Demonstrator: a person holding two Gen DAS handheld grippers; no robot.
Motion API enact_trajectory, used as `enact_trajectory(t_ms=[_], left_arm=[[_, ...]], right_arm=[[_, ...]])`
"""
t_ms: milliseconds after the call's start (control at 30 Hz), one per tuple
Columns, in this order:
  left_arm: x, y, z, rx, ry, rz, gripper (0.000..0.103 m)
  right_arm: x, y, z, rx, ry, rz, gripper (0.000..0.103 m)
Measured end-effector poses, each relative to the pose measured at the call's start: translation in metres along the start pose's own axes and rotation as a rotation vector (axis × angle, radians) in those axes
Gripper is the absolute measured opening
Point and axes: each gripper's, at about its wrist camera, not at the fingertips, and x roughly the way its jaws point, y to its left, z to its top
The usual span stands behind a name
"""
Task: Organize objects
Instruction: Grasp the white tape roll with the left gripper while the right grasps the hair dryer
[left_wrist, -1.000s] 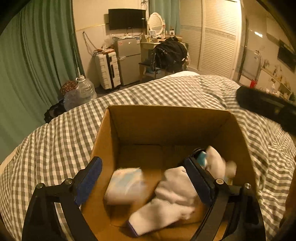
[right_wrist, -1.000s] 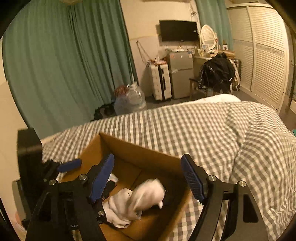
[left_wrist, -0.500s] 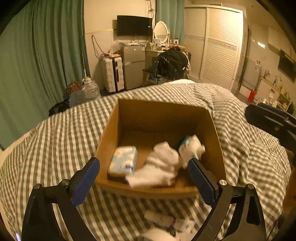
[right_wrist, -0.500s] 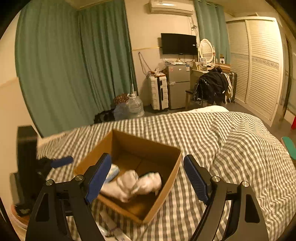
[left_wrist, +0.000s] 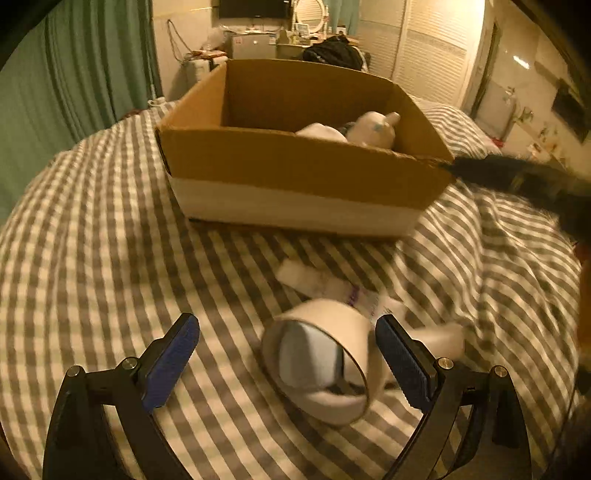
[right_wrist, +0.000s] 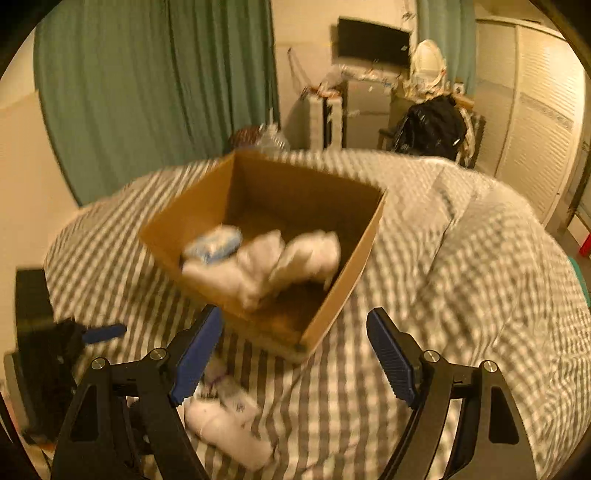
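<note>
An open cardboard box (left_wrist: 295, 173) (right_wrist: 343, 273) sits on the checked bed. White socks (right_wrist: 288, 262) and a blue-white tissue pack (right_wrist: 214, 245) lie in it. My left gripper (left_wrist: 286, 356) is open, low over the bed, with a white tape roll (left_wrist: 321, 358) lying between its fingers, nearer the right one. A white tube with purple print (left_wrist: 325, 284) lies just beyond the roll. My right gripper (right_wrist: 293, 350) is open and empty, above the box's near corner. A white sock (right_wrist: 229, 432) and the tube (right_wrist: 236, 397) lie by its left finger.
The grey-checked bedding (left_wrist: 92, 258) is rumpled at the right (right_wrist: 480, 266). The other gripper shows as a dark blur at right (left_wrist: 535, 188) and at left (right_wrist: 70, 343). Green curtains, a suitcase, a fridge and a wardrobe stand beyond the bed.
Both grippers have pulled back out of the box towards the near side of the bed. The left one has dropped low around the tape roll. Both stay open.
</note>
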Motion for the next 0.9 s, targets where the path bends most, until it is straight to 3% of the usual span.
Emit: enact_trajectory(t_ms=[233, 433, 533, 567, 600, 767, 900], left_arm=[[0.018, -0.012, -0.005, 0.058, 0.057, -0.064, 0.101], [0.046, -0.011, -0.002, 0.013, 0.156, -0.149, 0.102], [0.048, -0.009, -0.002, -0.007, 0.162, -0.177, 0.097], [0.047, -0.009, -0.002, -0.013, 0.162, -0.204, 0.086], [0.046, -0.01, -0.002, -0.017, 0.164, -0.215, 0.086], [0.038, -0.012, -0.004, -0.015, 0.149, -0.174, 0.086], [0.015, 0.001, 0.002, -0.05, 0.08, -0.081, 0.086]], right_arm=[[0.037, 0.008, -0.048, -0.035, 0.156, -0.011, 0.08], [0.038, 0.007, -0.053, -0.032, 0.159, 0.003, 0.08], [0.036, 0.006, -0.054, -0.025, 0.157, 0.002, 0.08], [0.034, 0.005, -0.053, -0.021, 0.156, 0.001, 0.08], [0.034, 0.005, -0.053, -0.018, 0.154, 0.0, 0.08], [0.03, 0.005, -0.053, -0.004, 0.146, 0.002, 0.08], [0.028, 0.006, -0.058, -0.002, 0.151, 0.003, 0.08]])
